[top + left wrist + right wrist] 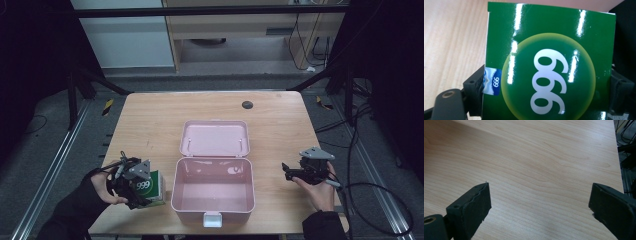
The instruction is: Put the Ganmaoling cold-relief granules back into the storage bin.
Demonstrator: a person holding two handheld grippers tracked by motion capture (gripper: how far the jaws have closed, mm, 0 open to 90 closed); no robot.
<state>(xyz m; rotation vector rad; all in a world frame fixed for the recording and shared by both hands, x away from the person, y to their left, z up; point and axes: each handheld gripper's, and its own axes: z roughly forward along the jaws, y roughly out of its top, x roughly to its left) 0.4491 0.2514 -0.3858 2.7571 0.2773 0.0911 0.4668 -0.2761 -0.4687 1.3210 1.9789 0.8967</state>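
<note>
Two grippers over the desk: the left gripper is clamped on a green box beside the open pink case; the right gripper has jaws wide apart

Open pink plastic box at centre-front of the light wooden desk, lid laid back behind it. Green carton marked 999 just left of the box, between jaws of left hand-held gripper. Right hand-held gripper well right of the box. Small dark round disc near far edge.
</note>
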